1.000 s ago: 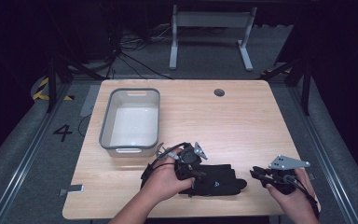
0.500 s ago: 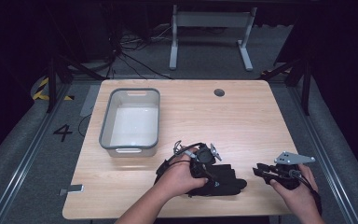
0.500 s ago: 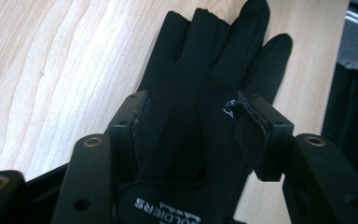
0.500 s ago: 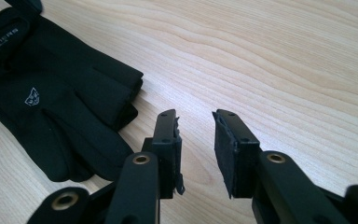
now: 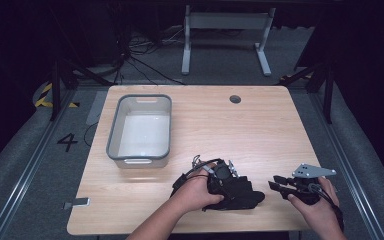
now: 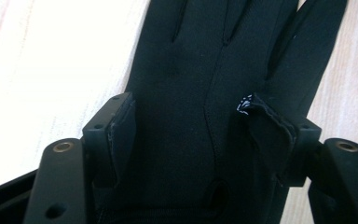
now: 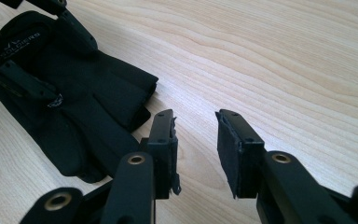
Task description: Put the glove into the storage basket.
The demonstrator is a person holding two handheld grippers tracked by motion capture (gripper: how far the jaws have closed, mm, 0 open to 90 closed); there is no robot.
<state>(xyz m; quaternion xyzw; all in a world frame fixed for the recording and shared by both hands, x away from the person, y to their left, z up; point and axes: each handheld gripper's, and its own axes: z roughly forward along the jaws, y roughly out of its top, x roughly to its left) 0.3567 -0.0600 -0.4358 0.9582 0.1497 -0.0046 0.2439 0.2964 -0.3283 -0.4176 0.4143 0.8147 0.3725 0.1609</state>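
A black glove (image 5: 250, 199) lies flat on the wooden table (image 5: 260, 130) near its front edge. My left gripper (image 5: 232, 182) rests low over the glove's cuff end. In the left gripper view the left gripper (image 6: 189, 107) has just been opening and its jaws stand wide apart over the glove (image 6: 205, 56). A small glove tab with a white mark leans on the right pad. My right gripper (image 5: 274, 182) hovers just right of the glove's fingertips. In the right gripper view the right gripper (image 7: 196, 116) has also been opening, with bare wood between its jaws and the glove (image 7: 74, 107) to the left.
A grey plastic tub (image 5: 112, 135) stands at the table's left, its inside bare. A round cable hole (image 5: 235, 99) sits near the far edge. A metal stand (image 5: 225, 22) is on the floor beyond the table.
My left hand has moved right and down onto the glove, and its jaws have spread. The right gripper's jaws have widened while that hand stayed put.
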